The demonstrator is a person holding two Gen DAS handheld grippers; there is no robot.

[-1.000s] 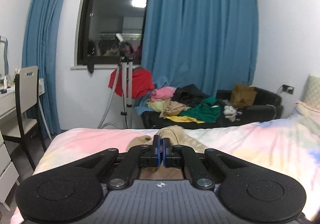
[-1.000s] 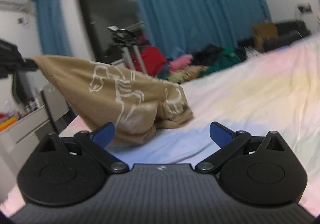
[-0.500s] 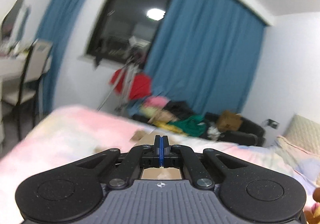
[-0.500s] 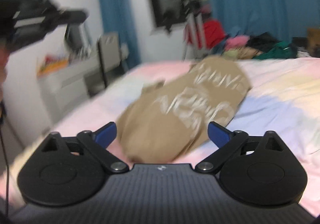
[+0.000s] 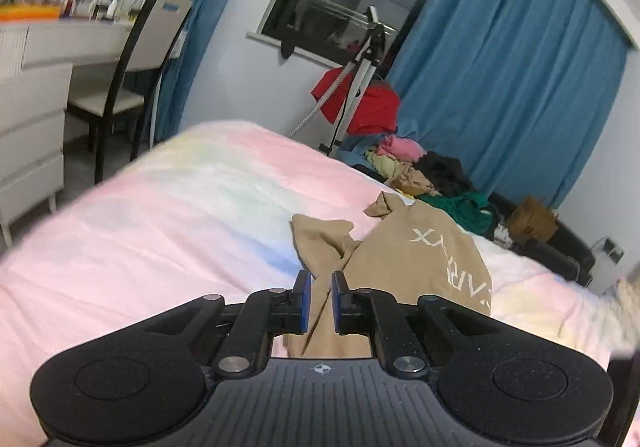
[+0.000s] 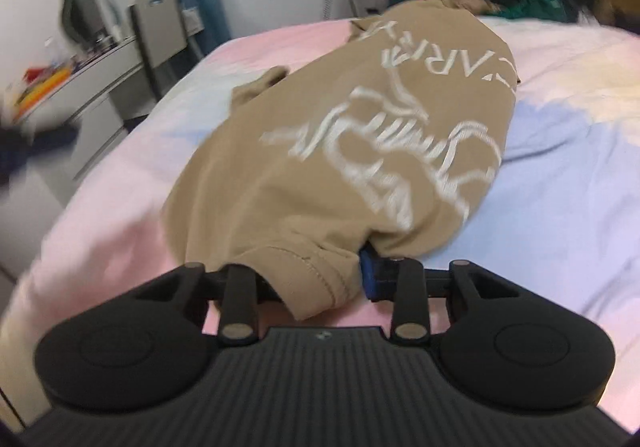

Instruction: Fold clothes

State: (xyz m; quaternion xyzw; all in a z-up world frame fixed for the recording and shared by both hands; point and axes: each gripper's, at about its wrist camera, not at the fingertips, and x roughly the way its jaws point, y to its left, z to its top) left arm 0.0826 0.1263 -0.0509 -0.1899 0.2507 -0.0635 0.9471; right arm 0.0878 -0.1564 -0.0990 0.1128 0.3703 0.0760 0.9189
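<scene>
A tan t-shirt (image 6: 360, 119) with a white printed design lies crumpled on the pastel bed sheet (image 6: 560, 151); it also shows in the left wrist view (image 5: 404, 271). My left gripper (image 5: 318, 301) has its blue pads slightly apart with a tan fold running between them. My right gripper (image 6: 316, 279) is half closed around the shirt's near hem, which drapes over and hides the left finger; only the right blue pad (image 6: 370, 281) shows.
A white desk (image 5: 44, 59) and a chair (image 5: 140, 59) stand left of the bed. A tripod (image 5: 352, 83) with red cloth and a sofa heaped with clothes (image 5: 432, 175) stand by the blue curtains (image 5: 512, 87).
The shirt has come down onto the bed from hanging in the air. My left gripper's pads have parted slightly. My right gripper has moved in and its fingers have narrowed around the hem.
</scene>
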